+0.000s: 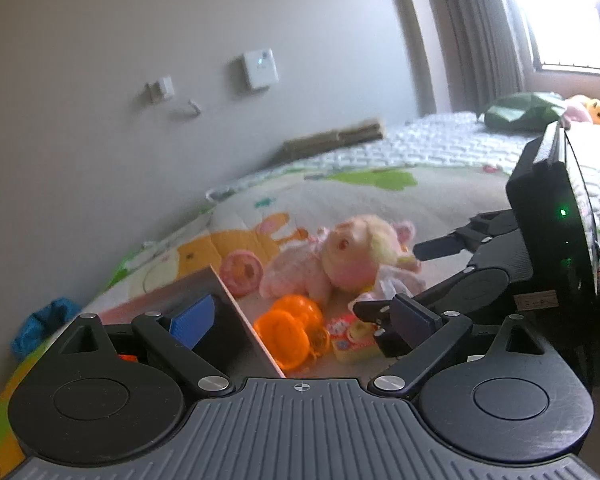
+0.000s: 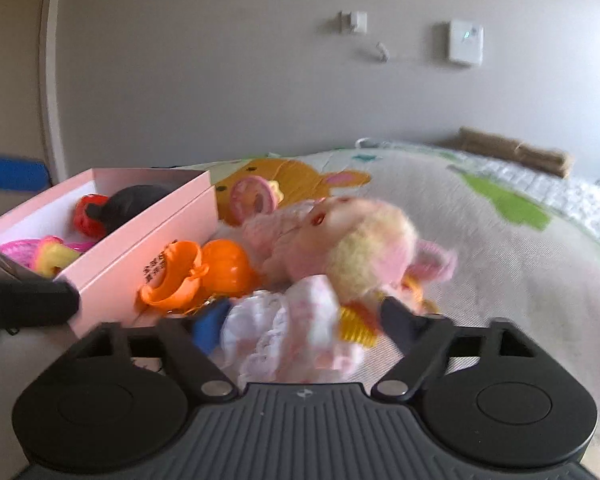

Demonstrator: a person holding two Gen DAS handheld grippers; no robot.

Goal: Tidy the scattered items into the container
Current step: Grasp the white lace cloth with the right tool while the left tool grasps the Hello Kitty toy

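Item in hand: soft pink plush doll with pale yellow hair and a white lace frock [image 2: 332, 256], lying on its side on the printed play mat [image 2: 480, 232], just beside the container. My right tongs [image 2: 300, 320] sit around its frock, blue pads either side of the frills; I cannot tell whether they press the cloth yet, since that part is blurred. Container: shallow pink cardboard box [image 2: 148, 240], open, already holding a red and black toy [image 2: 100, 210] and a pink and yellow plastic piece [image 2: 40, 252]. Against its near wall: an orange plastic pumpkin shell, split in two halves [image 2: 204, 272]. Farther off on the mat: a pink ring-shaped toy [image 2: 256, 196]. My left tongs [image 1: 296, 320] stand apart astride the box wall [image 1: 240, 320], one pad inside, one outside, clamped on nothing. Step, as I judge it: grasping the doll. Next calls for a firm close on the body, not just lace, then a lift over the box wall.
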